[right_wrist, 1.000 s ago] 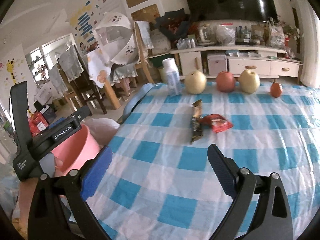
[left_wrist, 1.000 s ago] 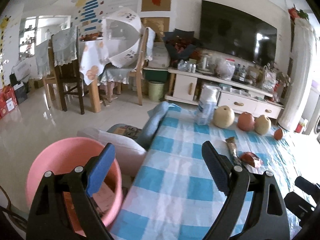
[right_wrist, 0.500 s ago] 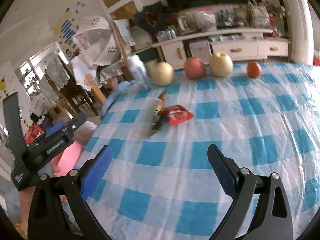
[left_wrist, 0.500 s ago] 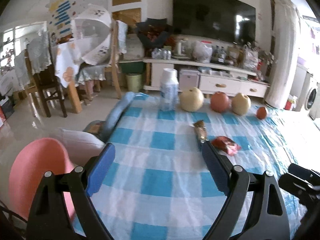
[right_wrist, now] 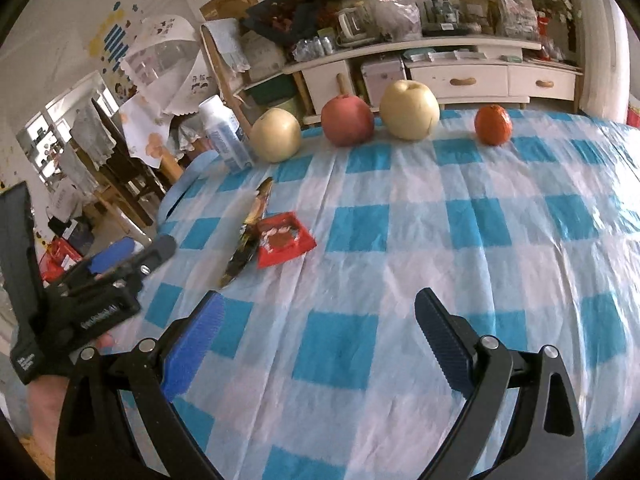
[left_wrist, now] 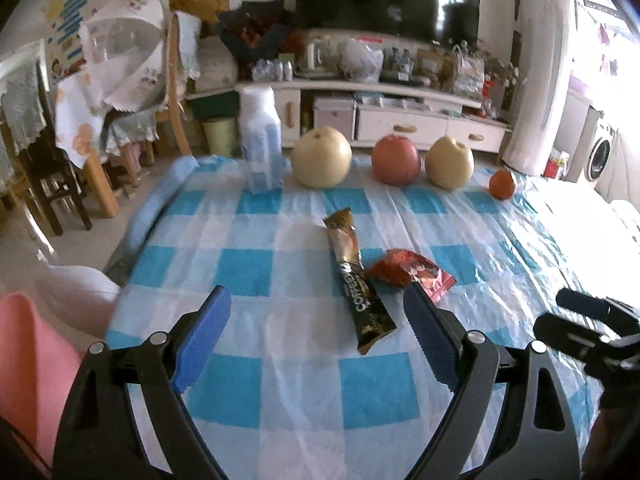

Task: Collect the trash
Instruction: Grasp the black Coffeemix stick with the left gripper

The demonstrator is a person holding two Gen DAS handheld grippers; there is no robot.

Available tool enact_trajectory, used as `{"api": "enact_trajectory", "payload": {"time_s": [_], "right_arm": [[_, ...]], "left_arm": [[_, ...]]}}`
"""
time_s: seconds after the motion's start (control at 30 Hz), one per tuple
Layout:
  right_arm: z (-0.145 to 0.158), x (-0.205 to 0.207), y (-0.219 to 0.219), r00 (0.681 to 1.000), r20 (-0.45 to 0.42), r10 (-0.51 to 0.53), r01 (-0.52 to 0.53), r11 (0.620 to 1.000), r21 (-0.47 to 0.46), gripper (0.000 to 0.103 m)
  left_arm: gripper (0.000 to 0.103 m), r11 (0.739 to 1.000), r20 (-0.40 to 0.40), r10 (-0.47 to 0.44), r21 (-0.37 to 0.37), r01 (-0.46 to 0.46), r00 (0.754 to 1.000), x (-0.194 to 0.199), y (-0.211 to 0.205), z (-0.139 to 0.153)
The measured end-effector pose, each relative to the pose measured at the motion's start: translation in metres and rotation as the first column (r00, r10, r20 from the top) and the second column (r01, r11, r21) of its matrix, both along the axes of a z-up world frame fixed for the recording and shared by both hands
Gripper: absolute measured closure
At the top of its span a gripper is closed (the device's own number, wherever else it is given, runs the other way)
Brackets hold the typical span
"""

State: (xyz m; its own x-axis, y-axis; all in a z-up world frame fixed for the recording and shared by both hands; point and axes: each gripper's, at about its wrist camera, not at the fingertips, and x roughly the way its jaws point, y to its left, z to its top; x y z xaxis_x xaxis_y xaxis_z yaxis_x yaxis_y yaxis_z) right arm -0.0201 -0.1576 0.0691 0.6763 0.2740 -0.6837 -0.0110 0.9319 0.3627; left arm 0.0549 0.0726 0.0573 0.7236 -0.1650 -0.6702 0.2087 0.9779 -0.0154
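Observation:
A brown coffee sachet (left_wrist: 356, 276) and a crumpled red wrapper (left_wrist: 412, 270) lie side by side on the blue-checked tablecloth (left_wrist: 280, 396). My left gripper (left_wrist: 318, 334) is open and empty, just in front of them, the sachet between its fingers' line. My right gripper (right_wrist: 318, 338) is open and empty over the cloth; the sachet (right_wrist: 248, 236) and red wrapper (right_wrist: 282, 238) lie ahead to its left. A pink bin (left_wrist: 28, 364) shows at the left edge of the left wrist view, below table level.
Along the far table edge stand a white bottle (left_wrist: 260, 140), two pale pears (left_wrist: 322, 158), a red apple (left_wrist: 396, 160) and a small orange fruit (left_wrist: 502, 185). A white cushioned seat (left_wrist: 76, 300) sits beside the table's left edge. Chairs and a TV cabinet stand beyond.
My left gripper swung right from the pink bin and moved in over the table toward the wrappers. My right gripper moved forward and right over the cloth. Both stayed open.

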Motion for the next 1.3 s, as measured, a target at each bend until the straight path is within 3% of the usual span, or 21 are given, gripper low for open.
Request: {"api": "enact_trajectory", "payload": {"time_s": [0.27, 0.33, 0.43, 0.83, 1.1, 1.17, 1.3], "right_arm": [[-0.014, 0.035, -0.006, 1.000, 0.006, 0.023, -0.024, 0.990, 0.140, 0.008], [-0.014, 0.041, 0.000, 0.999, 0.012, 0.034, -0.035, 0.991, 0.126, 0.009], [-0.017, 0.051, 0.010, 0.998, 0.016, 0.061, -0.062, 0.992, 0.106, 0.018], [-0.034, 0.080, 0.027, 0.995, -0.017, 0.103, -0.102, 0.994, 0.048, 0.021], [-0.045, 0.093, 0.032, 0.991, -0.028, 0.128, -0.126, 0.990, 0.070, 0.021], [-0.046, 0.095, 0.034, 0.990, -0.027, 0.140, -0.138, 0.987, 0.080, 0.021], [-0.048, 0.097, 0.032, 0.987, -0.037, 0.153, -0.148, 0.981, 0.128, 0.021]], "left_arm": [[0.030, 1.000, -0.101, -0.015, -0.002, 0.015, 0.995, 0.032, -0.017, -0.031], [0.033, 1.000, -0.110, -0.011, 0.004, 0.012, 0.994, 0.038, -0.018, -0.036], [0.034, 1.000, -0.133, -0.017, 0.000, 0.017, 0.991, 0.045, -0.019, -0.042], [0.036, 0.997, -0.160, -0.042, 0.049, 0.051, 0.986, 0.064, -0.038, -0.055], [0.058, 0.997, -0.148, -0.033, 0.061, 0.043, 0.988, 0.065, -0.038, -0.053], [0.070, 0.997, -0.145, -0.045, 0.060, 0.054, 0.988, 0.065, -0.040, -0.053], [0.074, 0.998, -0.147, -0.049, 0.039, 0.055, 0.988, 0.064, -0.038, -0.053]]}}
